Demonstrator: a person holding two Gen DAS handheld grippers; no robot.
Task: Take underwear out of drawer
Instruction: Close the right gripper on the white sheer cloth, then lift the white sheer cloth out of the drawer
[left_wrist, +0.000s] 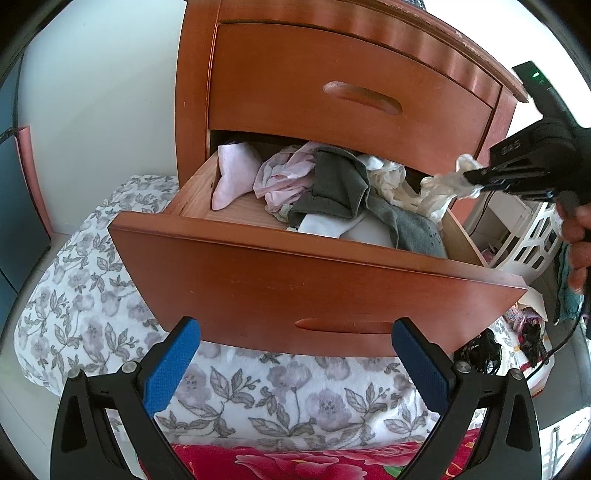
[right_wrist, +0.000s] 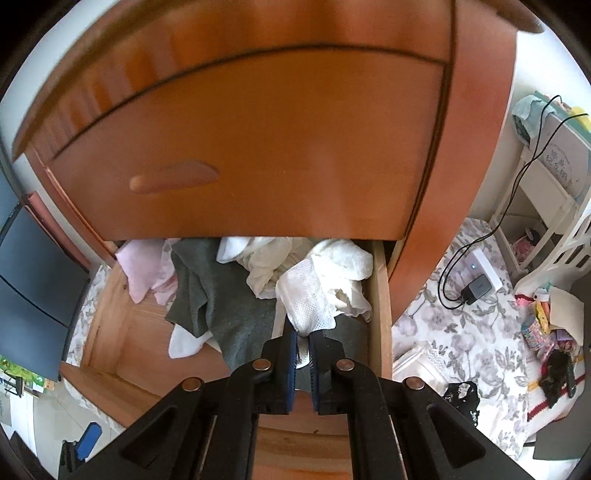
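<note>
The lower drawer (left_wrist: 317, 284) of a reddish wooden dresser stands pulled out, full of crumpled clothes. A cream white underwear (left_wrist: 443, 184) stretches up from the drawer's right end, pinched by my right gripper (left_wrist: 474, 181), which is shut on it. In the right wrist view the same white mesh underwear (right_wrist: 310, 295) bunches between the closed blue pads of the right gripper (right_wrist: 303, 338) above the drawer (right_wrist: 380, 295). My left gripper (left_wrist: 295, 343) hangs open in front of the drawer face, holding nothing. A grey garment (left_wrist: 340, 188) and pink pieces (left_wrist: 236, 173) lie inside.
The shut upper drawer (left_wrist: 351, 92) overhangs the clothes. A floral bedspread (left_wrist: 110, 295) lies below and left of the dresser, with a red floral blanket (left_wrist: 314, 461) near me. A white lattice chair (left_wrist: 532, 236), a charger with cable (right_wrist: 476, 288) and dark items sit to the right.
</note>
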